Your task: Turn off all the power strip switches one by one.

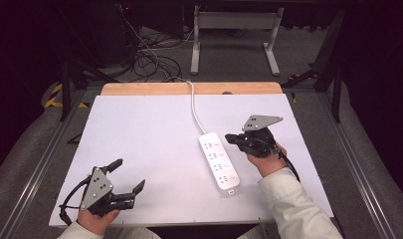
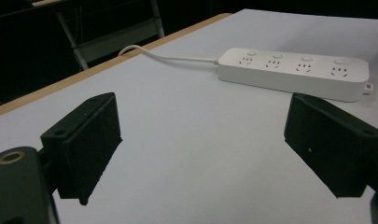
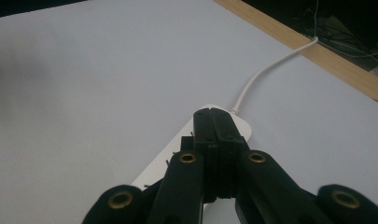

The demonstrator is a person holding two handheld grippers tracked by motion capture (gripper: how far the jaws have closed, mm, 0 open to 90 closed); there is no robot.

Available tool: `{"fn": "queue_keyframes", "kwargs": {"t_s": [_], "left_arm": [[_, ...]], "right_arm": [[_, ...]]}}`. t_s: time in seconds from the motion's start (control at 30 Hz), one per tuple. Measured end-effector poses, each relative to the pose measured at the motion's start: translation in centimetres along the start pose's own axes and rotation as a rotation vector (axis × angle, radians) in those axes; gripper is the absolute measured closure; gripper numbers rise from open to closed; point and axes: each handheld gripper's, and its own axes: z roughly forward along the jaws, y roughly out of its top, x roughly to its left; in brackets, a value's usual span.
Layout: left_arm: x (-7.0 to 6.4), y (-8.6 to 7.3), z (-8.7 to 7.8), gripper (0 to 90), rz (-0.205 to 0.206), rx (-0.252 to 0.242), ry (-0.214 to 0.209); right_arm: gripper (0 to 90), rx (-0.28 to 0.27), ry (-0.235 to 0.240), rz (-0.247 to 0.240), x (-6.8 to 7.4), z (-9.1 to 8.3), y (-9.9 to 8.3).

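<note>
You are holding your left gripper (image 1: 128, 175) near the front-left corner of the white tabletop (image 1: 149, 134), its jaws spread wide apart with nothing between them; in the left gripper view the two black jaws are framing bare white surface, with the power strip (image 2: 294, 72) lying well beyond them. You are keeping your right gripper (image 1: 230, 137) toward the right edge of the tabletop, its jaws pressed flat together and gripping nothing, the tips pointing at the far end of the white power strip (image 1: 219, 160) and sitting just beside or over it; whether they are touching it cannot be told. In the right gripper view the closed jaws are covering the end of the power strip (image 3: 165, 161) where its cord (image 3: 266, 74) is coming out. The strip, with four sockets and four round buttons, is lying flat right of the tabletop's centre, and its white cord (image 1: 194, 107) is running away over the wooden far edge (image 1: 139, 89).
</note>
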Motion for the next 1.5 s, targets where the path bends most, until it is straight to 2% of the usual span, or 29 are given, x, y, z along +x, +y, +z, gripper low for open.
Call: {"fn": "queue_keyframes", "kwargs": {"t_s": [0.17, 0.3, 0.33, 0.37, 0.6, 0.7, 1.1, 1.3, 1.5], "left_arm": [[0.0, 0.0, 0.1, 11.3, 0.006, -0.001, 0.003], [0.0, 0.0, 0.1, 11.1, 0.000, -0.002, 0.006], [0.0, 0.0, 0.1, 11.2, 0.000, -0.002, 0.006], [0.0, 0.0, 0.1, 11.1, 0.008, -0.001, 0.008], [0.1, 0.0, 0.1, 11.2, -0.001, 0.001, 0.007], [0.1, -0.1, 0.1, 11.1, -0.001, 0.002, 0.004], [0.1, -0.1, 0.2, 11.2, -0.003, 0.008, 0.004], [0.1, -0.1, 0.2, 11.1, -0.002, 0.011, 0.003], [0.1, -0.1, 0.2, 11.2, 0.004, 0.012, 0.005]], "right_arm": [[90.0, 0.028, -0.001, -0.008, 0.0, 0.5, 0.3], [90.0, 0.116, -0.002, -0.002, -0.3, 1.5, 0.9], [90.0, 0.116, -0.002, -0.002, -0.3, 1.5, 0.9], [90.0, 0.161, -0.027, -0.005, -0.5, 2.1, 1.2], [90.0, 0.220, -0.012, 0.025, -1.2, 3.7, 1.6], [90.0, 0.264, -0.004, 0.044, -1.6, 4.9, 1.6], [90.0, 0.345, -0.003, 0.042, -2.3, 8.4, 0.8], [90.0, 0.348, 0.008, 0.058, -2.7, 9.2, 0.4], [90.0, 0.356, 0.011, 0.055, -2.6, 9.9, 0.1]]}}
